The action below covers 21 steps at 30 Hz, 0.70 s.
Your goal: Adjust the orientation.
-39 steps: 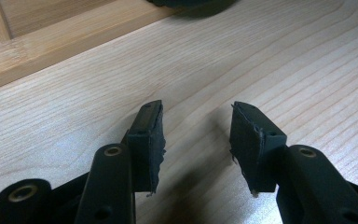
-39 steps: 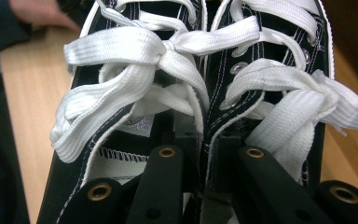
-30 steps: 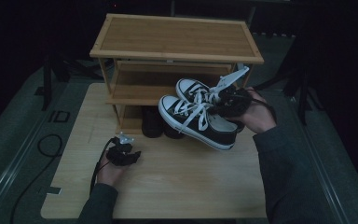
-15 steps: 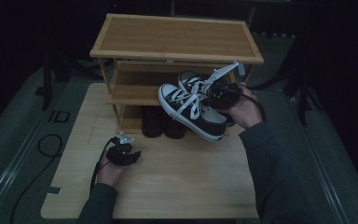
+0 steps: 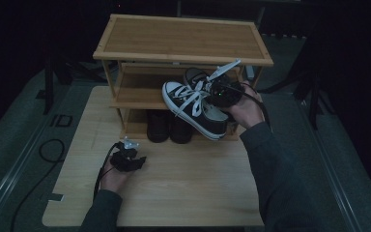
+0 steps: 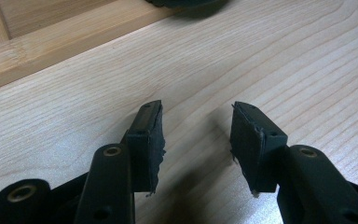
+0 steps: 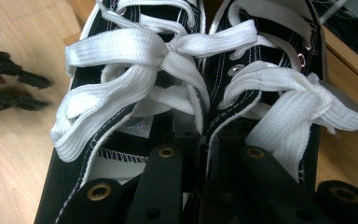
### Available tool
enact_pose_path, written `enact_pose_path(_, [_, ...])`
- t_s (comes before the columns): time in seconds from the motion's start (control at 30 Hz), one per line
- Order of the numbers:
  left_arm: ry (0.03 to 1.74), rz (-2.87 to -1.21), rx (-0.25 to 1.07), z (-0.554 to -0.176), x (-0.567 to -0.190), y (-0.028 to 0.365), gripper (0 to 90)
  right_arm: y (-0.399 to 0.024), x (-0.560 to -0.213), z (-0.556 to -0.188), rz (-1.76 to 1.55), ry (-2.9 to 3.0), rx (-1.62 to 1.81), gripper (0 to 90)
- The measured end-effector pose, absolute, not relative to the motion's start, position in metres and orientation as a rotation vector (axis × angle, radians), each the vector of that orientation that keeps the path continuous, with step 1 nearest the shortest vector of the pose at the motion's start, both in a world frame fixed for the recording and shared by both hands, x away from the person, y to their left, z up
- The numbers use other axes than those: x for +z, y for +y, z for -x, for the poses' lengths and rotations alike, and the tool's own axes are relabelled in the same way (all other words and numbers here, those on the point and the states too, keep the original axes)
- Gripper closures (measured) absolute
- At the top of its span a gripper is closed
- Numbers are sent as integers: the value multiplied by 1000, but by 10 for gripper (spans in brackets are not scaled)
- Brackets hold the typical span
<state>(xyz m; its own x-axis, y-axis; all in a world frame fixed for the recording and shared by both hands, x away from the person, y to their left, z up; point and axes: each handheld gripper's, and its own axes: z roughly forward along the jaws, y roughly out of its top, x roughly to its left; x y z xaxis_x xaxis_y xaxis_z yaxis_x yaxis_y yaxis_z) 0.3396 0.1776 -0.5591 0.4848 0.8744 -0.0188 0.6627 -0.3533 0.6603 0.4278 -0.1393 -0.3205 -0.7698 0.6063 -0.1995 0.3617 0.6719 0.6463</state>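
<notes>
Two black sneakers (image 5: 195, 104) with white laces hang in the air just in front of the middle shelf (image 5: 137, 94) of the wooden shoe rack (image 5: 181, 38), pinched together by their inner sides in the closed right gripper (image 7: 200, 140), so by my judgement the carrying is nearly done and only the setting-down is left. The rack's bottom level already holds a pair of dark shoes (image 5: 169, 128), the top board is bare, and the left gripper (image 6: 196, 135) rests on the table (image 5: 188, 193) with its jaws apart and nothing between them.
</notes>
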Motion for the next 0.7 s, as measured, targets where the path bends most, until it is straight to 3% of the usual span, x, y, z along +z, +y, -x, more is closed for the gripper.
enact_pose_path(0.7, [1261, -2132, 455, -340, -559, 177, 539, -124, -322, -434, -905, 2368, 819, 834])
